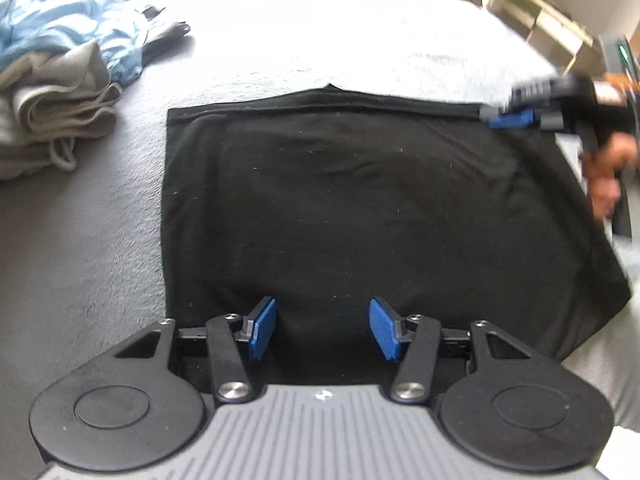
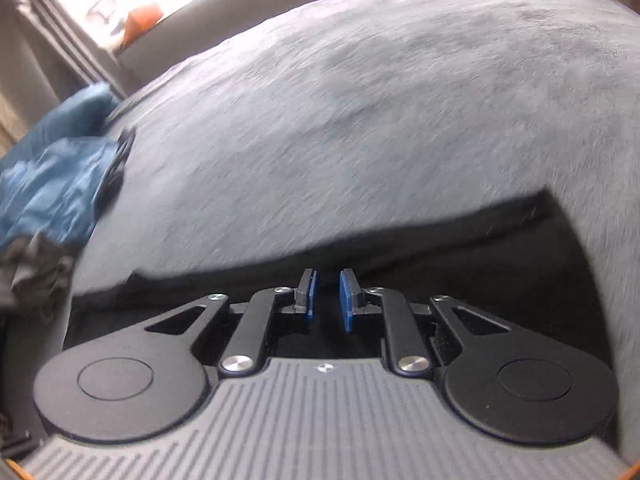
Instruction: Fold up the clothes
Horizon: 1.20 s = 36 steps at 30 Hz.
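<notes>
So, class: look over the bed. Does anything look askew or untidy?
Yes. The black garment lies flat, but its far edge is turned over into an uneven strip. At the bed's far left, blue and grey clothes sit in a crumpled, unfolded heap.

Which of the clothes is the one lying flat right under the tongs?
The black garment. It is spread flat beneath the left tongs, while the light blue one and the grey one sit bunched in a pile off to the side.

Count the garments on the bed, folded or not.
3 that I can tell: the black garment spread flat mid-bed, a blue garment bunched at the far left, and a grey garment beside it. That pile may hide more.
</notes>
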Tool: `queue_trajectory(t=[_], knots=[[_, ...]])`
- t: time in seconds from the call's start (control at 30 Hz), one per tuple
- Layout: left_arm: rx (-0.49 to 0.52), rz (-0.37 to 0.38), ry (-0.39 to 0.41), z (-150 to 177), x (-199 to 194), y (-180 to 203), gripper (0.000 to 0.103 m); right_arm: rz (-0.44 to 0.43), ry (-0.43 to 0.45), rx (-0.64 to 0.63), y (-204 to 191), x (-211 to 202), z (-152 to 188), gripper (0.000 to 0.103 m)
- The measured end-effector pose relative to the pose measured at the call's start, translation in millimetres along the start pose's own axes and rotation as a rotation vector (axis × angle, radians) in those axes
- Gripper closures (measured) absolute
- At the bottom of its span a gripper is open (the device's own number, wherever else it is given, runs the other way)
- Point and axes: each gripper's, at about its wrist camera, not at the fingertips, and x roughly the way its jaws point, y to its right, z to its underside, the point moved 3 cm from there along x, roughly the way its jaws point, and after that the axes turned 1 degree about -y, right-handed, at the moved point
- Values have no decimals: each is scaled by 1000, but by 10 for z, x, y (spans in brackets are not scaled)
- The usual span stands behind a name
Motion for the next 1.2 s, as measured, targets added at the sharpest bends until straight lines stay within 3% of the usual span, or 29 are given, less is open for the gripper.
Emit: queue_trajectory(t=[0.1, 0.2, 0.3, 0.4, 0.5, 0.63, 0.8, 0.87, 1.03, 1.2], knots=[[-2, -42, -24, -21, 26, 72, 48, 26, 49, 56, 391, 129, -324, 92], [-18, -73, -50, -63, -10, 121, 48, 30, 70, 173, 774, -35, -469, 90], [-61, -83, -72, -117, -74, 188, 48, -49, 14, 107, 791, -407, -286, 90], [-80, -99, -107, -123, -69, 303, 47, -162, -111, 34, 678, -670, 94, 90], [-92, -118, -143, -120, -55, 424, 47, -119, -119, -14, 809, -767, 321, 90], [-101, -128, -166, -42, -48, 569, 46, 83, -29, 123, 1390, -882, 334, 90], [-135, -117, -175, 89, -109, 751, 36, 12, -22, 60, 1130, -1307, 608, 90], [-143, -118, -193, 152, -111, 844, 36, -43, -73, -31, 870, -1397, 865, 90], [-165, -130, -215, 324, -118, 994, 33, 32, -179, -110, 723, -1416, 1435, 90], [-152, -151, -224, 420, -183, 1062, 32, 171, -197, -106, 714, -1752, 1695, 87]])
